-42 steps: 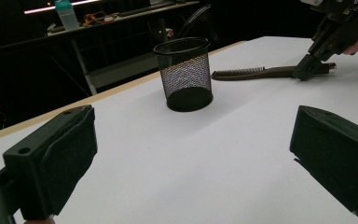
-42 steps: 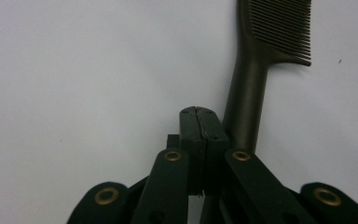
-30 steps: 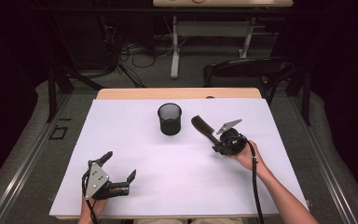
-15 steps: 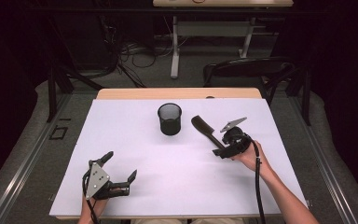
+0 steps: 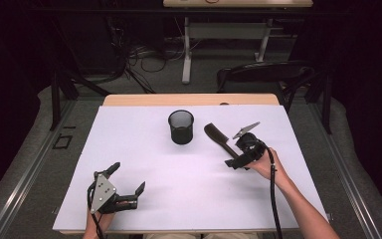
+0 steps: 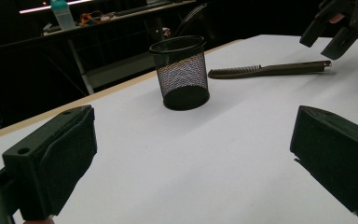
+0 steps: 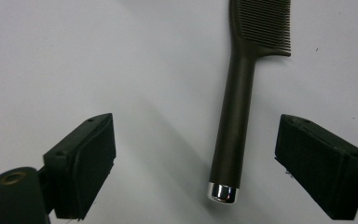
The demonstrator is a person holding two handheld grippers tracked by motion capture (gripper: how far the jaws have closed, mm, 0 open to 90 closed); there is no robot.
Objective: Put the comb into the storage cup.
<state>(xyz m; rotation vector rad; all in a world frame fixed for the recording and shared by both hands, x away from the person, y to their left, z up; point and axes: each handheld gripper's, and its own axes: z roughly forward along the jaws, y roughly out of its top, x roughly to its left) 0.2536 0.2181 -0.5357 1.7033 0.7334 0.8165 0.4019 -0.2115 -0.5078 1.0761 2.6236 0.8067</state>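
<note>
White table sheet [image 5: 144, 149]; dark room. Right gripper [image 7: 196, 172], jaws apart, over the comb [image 7: 242, 93] handle. Left gripper [image 5: 128, 186] apart; mesh cup [image 5: 181, 127] ahead.

Both grippers are chunky black plastic. The left gripper [image 5: 128, 188] has a grey three-cornered plate with screws on top, the right gripper [image 5: 235, 162] trails a black cable. Jaws carry blocky rubbery pads [image 7: 90, 162]; forearms are bare, no sleeves.
</note>
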